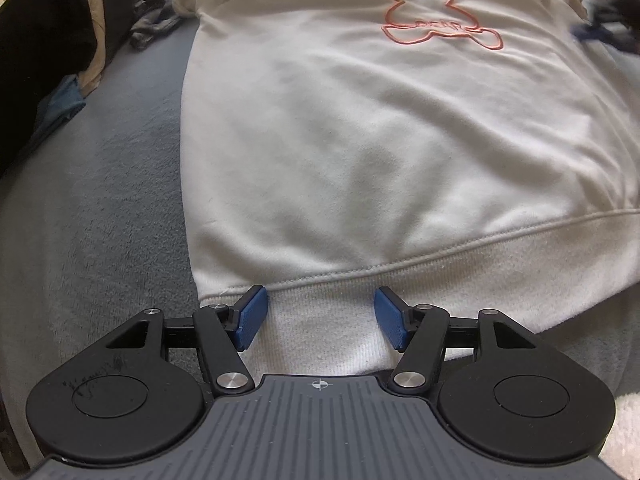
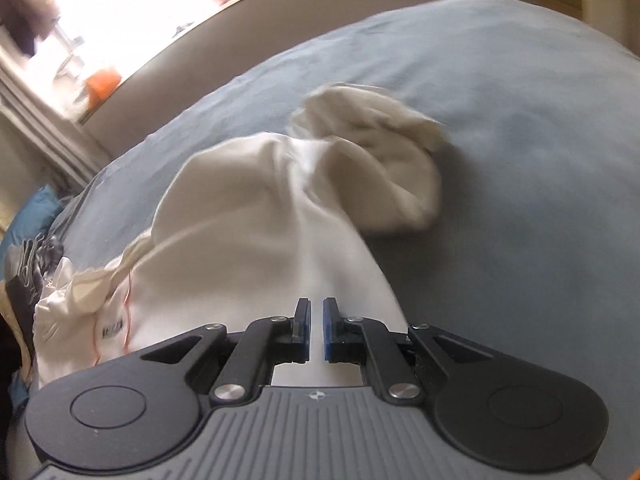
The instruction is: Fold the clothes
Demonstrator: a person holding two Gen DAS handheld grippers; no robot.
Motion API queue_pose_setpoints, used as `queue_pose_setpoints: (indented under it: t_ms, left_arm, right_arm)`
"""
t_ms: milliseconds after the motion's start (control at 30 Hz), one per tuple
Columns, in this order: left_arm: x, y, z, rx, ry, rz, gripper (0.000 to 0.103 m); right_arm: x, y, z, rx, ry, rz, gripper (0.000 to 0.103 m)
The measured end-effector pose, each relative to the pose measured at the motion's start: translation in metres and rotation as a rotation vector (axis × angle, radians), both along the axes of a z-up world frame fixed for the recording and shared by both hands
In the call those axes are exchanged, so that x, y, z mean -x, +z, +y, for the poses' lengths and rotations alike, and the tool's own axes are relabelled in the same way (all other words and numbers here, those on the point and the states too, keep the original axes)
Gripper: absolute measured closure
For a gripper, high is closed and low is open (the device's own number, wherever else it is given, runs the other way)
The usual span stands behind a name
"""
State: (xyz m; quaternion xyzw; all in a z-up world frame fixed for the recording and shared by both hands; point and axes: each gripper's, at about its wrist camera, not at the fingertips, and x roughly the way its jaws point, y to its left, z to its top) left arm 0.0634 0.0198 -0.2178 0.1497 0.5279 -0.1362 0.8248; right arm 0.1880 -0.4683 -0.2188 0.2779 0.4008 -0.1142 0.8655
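A white sweatshirt (image 1: 360,120) with an orange bear outline (image 1: 436,20) lies flat on a blue-grey bed cover (image 1: 100,200). My left gripper (image 1: 320,316) hovers open over the ribbed hem near the sweatshirt's left corner, its blue pads (image 1: 252,316) apart with hem fabric showing between them but not pinched. In the right wrist view my right gripper (image 2: 316,328) is shut on a ridge of the white sleeve (image 2: 340,220), which runs forward to a bunched cuff end (image 2: 380,152). The right gripper (image 1: 608,16) also shows as a dark blur at the sweatshirt's far right shoulder.
A pile of dark, grey and blue clothes (image 1: 120,20) lies along the left side of the bed, also seen as a heap of clothes (image 2: 36,256) in the right wrist view. A bright window (image 2: 120,8) and wall lie beyond the bed cover (image 2: 520,120).
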Motion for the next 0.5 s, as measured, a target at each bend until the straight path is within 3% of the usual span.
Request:
queue_pose_setpoints:
  t_ms: [100, 200, 367, 433, 500]
  left_arm:
    - [0.0, 0.0, 0.003, 0.007, -0.017, 0.0, 0.042]
    - [-0.003, 0.0, 0.007, 0.021, -0.027, 0.013, 0.042]
    - [-0.009, 0.001, 0.012, 0.04, -0.037, 0.04, 0.042]
    - [-0.011, 0.002, 0.015, 0.053, -0.033, 0.052, 0.042]
    - [-0.012, 0.002, 0.019, 0.069, -0.024, 0.06, 0.042]
  right_arm:
    - [-0.032, -0.017, -0.012, 0.12, -0.053, 0.07, 0.103]
    - [-0.039, -0.02, -0.034, 0.067, -0.126, 0.05, 0.103]
    - [-0.041, -0.012, -0.029, 0.104, -0.121, 0.088, 0.103]
    - [-0.032, 0.001, -0.019, 0.105, -0.111, 0.094, 0.103]
    - [-0.014, 0.018, -0.003, 0.077, -0.03, 0.039, 0.103]
